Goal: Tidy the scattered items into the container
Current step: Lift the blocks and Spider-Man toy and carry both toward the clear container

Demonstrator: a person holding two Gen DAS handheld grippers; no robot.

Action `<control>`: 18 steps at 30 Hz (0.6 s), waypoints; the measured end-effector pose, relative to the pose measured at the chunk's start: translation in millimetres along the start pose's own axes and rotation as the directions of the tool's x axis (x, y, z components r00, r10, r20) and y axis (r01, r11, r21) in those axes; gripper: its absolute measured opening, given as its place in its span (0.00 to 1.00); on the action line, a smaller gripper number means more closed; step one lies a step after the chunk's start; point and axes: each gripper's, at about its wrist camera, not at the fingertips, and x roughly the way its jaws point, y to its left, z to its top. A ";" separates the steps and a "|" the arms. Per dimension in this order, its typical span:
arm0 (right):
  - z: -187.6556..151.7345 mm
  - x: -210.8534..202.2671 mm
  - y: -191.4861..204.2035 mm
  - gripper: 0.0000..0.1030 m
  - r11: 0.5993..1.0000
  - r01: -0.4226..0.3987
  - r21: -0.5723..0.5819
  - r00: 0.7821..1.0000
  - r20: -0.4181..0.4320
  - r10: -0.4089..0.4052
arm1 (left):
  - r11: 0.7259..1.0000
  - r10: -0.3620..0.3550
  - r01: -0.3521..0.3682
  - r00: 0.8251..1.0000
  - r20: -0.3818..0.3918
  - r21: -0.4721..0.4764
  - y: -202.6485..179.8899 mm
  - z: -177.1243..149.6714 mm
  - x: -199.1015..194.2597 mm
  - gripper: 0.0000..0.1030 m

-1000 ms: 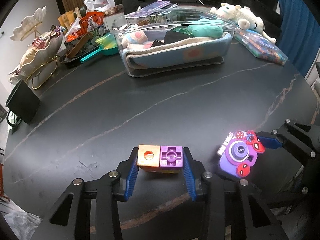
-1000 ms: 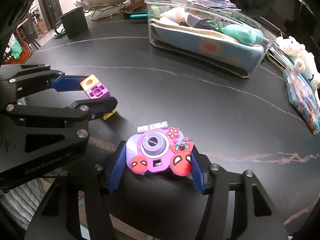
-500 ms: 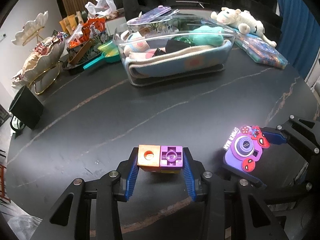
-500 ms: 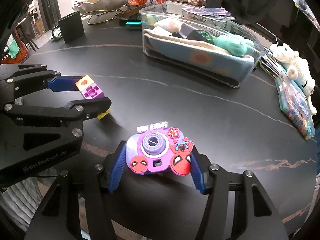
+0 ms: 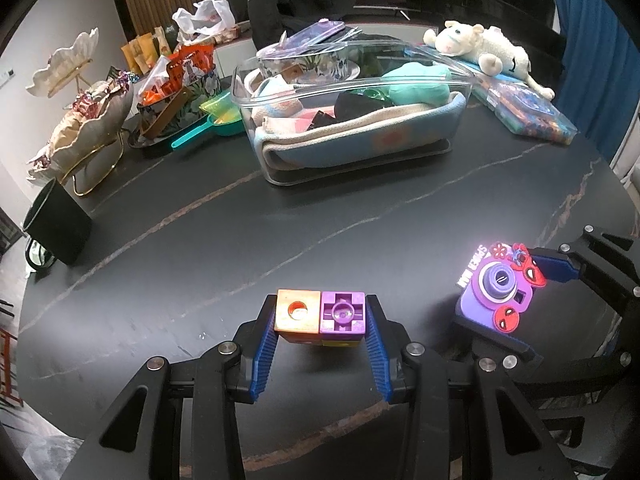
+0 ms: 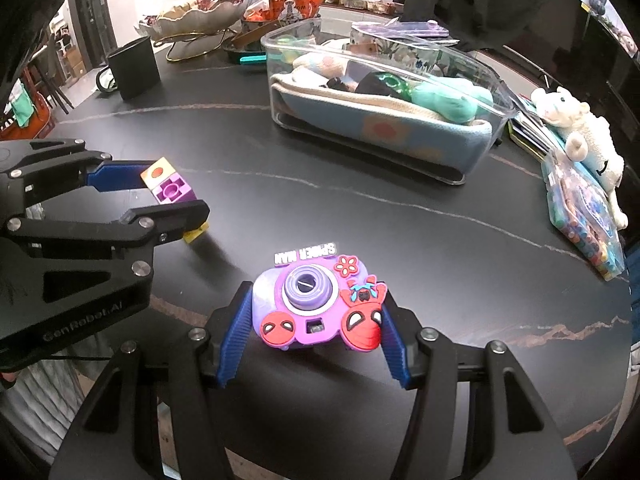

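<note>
Between the blue ribbed fingers of my right claw [image 6: 316,320] sits a purple toy camera [image 6: 316,308], and its raised white lettering reads "SPIDER MAN", upside down from where I look. Red Spider-Man faces decorate its lower corners, a small masked figure and a red flower sit above them. I have it clenched from both sides, each finger pressed against one end of the body. On the black frame of my left claw [image 5: 320,320], as seen from the right wrist camera, I can read "GenRobot.AI" in pale print. That left claw is gripping a block cluster [image 5: 321,317]: an orange block with a round hole and a purple block with a cross-shaped stud side by side, with yellow showing beneath. Both finger pads touch its outer faces, so the blocks fill the gap fully. Whether either toy is clear of the dark veined worktop [image 5: 240,240] I cannot tell.

Well ahead of both claws stands the clear plastic container [image 5: 352,132], lined with a folded blue and cream cloth and already holding soft toys, a teal one among them. Near it lie a white plush lamb [image 5: 484,48], a black mug [image 5: 60,224] and snack packets whose print is too small to read.
</note>
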 end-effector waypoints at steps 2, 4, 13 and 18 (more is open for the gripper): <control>1.1 -2.9 -1.4 0.53 1.000 0.002 0.001 1.000 0.006 -0.002 | 1.000 0.001 -0.001 1.000 0.002 0.001 -0.1 1.5 -1.1 0.36; 2.8 -5.7 -3.1 0.53 1.000 0.004 0.001 1.000 0.012 -0.004 | 1.000 0.001 -0.001 1.000 0.004 0.001 -0.2 2.5 -2.0 0.36; 11.0 -9.5 -8.9 0.53 1.000 0.006 0.003 1.000 0.025 -0.006 | 1.000 0.005 -0.005 1.000 0.016 0.006 -1.9 7.4 -4.5 0.36; 13.2 -10.9 -10.3 0.53 1.000 0.006 0.002 1.000 0.029 -0.006 | 1.000 0.008 -0.008 1.000 0.019 0.009 -2.1 10.1 -5.4 0.36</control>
